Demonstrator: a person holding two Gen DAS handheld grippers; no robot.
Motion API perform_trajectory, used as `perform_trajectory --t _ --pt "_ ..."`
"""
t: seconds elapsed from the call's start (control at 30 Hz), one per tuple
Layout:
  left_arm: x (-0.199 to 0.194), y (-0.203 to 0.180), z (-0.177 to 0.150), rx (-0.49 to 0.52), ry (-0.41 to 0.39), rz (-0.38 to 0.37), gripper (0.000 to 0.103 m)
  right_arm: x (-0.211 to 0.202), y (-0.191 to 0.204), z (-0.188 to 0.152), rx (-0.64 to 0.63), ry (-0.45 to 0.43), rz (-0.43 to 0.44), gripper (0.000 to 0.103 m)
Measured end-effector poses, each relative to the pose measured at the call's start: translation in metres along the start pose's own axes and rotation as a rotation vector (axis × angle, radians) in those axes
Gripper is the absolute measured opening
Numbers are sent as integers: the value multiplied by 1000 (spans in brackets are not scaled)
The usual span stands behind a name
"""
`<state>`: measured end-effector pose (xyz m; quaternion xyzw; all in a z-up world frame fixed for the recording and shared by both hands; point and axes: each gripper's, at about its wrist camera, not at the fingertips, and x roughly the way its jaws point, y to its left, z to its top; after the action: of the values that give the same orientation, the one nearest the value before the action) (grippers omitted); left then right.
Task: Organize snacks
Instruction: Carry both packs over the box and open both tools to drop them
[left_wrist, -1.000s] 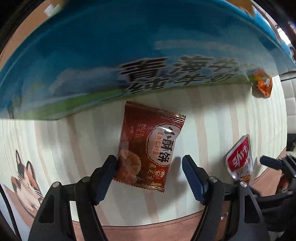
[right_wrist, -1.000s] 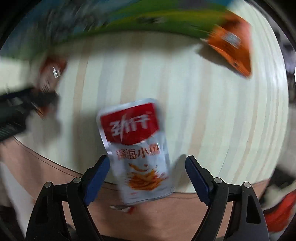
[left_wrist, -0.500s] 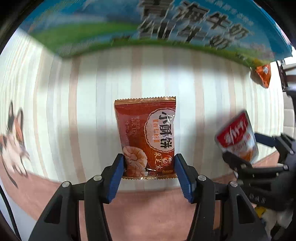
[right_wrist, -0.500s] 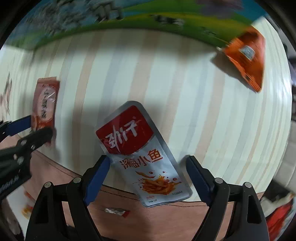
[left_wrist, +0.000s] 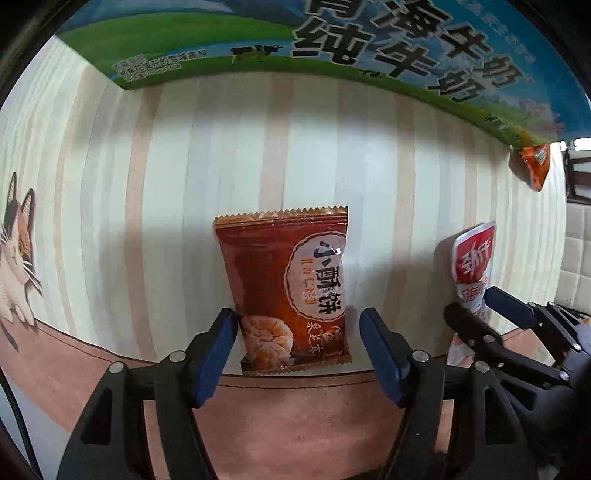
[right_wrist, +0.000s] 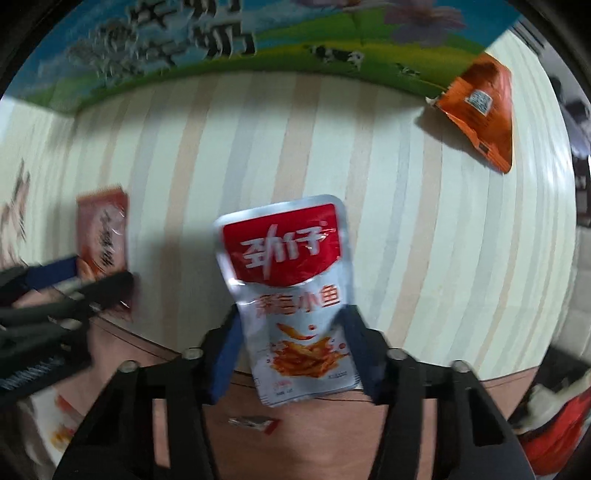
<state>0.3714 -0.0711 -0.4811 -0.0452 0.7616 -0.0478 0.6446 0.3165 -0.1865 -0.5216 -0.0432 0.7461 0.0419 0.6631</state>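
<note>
A brown-red pastry packet (left_wrist: 288, 288) lies on the striped tablecloth; it also shows blurred in the right wrist view (right_wrist: 102, 232). My left gripper (left_wrist: 298, 332) straddles its lower end, jaws open, the left pad touching the packet's edge and a small gap on the right. A silver and red fish-snack pouch (right_wrist: 291, 295) sits between the pads of my right gripper (right_wrist: 291, 334), which is shut on its lower half. The pouch also shows in the left wrist view (left_wrist: 473, 258), with the right gripper (left_wrist: 476, 308) around it.
A large blue and green milk carton (left_wrist: 332, 40) stands along the back of the table. An orange triangular packet (right_wrist: 480, 110) lies at the back right. A small wrapped sweet (right_wrist: 255, 424) lies at the front edge. A cat is printed on the cloth (left_wrist: 16, 258).
My right gripper has closed onto the fish-snack pouch, which has turned upright. My left gripper has opened slightly around the pastry packet's lower end.
</note>
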Motion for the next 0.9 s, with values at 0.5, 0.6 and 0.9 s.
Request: perform_trajectory --t 0.5,0.6,0.9 --pt "-44 -42 -27 35 -91 50 56 -54 -43 17 127 -32 143 2" --pt "-43 -50 -27 27 -87 32 56 -60 -59 15 163 -46 160 1" --pt "-35 -77 -22 30 -76 21 56 -62 -104 34 118 -9 177 77"
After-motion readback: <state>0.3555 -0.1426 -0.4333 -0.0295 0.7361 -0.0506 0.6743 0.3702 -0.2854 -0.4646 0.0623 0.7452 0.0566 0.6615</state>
